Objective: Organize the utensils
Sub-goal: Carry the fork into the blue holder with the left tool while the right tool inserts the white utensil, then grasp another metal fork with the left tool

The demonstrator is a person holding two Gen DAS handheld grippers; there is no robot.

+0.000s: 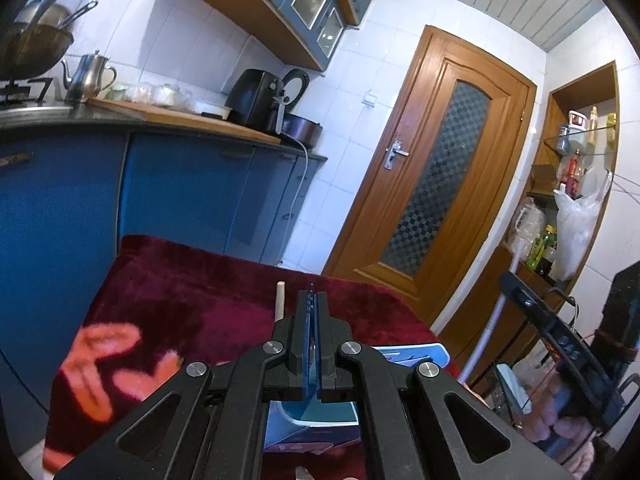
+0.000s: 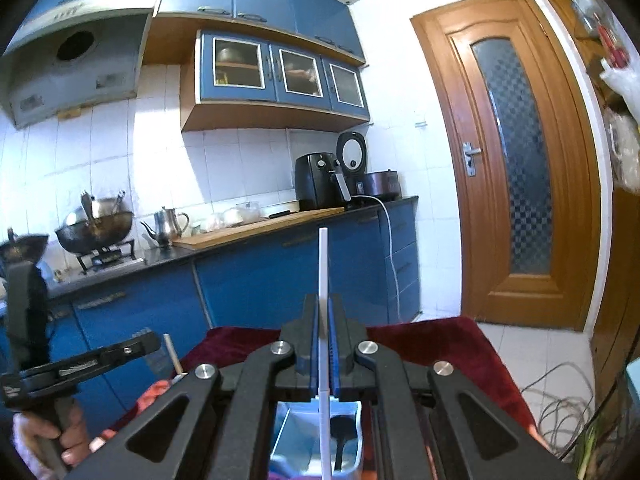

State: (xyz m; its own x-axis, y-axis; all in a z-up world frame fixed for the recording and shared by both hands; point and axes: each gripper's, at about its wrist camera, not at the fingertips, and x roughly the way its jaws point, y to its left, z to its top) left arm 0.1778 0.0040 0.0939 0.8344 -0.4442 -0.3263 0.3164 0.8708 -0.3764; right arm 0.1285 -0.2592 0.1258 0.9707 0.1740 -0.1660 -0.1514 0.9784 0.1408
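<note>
In the right wrist view my right gripper [image 2: 324,300] is shut on a thin white utensil [image 2: 323,256]. The utensil sticks up past the fingertips and runs down into a light blue container [image 2: 288,428], where a black spoon [image 2: 340,426] also lies. My left gripper [image 1: 311,296] is shut, with nothing showing between its blue pads. A wooden stick [image 1: 280,300] stands just left of its fingers, outside them. The same container [image 1: 416,354] peeks out under this gripper. In the right wrist view a hand [image 2: 60,436] holds the left gripper [image 2: 154,342] at the left, beside the wooden stick [image 2: 173,354].
A dark red velvet cloth [image 1: 192,280] covers the table under both grippers. Behind it run blue cabinets [image 2: 260,280] and a counter with an air fryer [image 2: 318,180], a metal teapot [image 2: 168,224] and a wok [image 2: 96,228]. A wooden door [image 2: 516,160] stands at the right, and cables [image 2: 560,400] lie on the floor.
</note>
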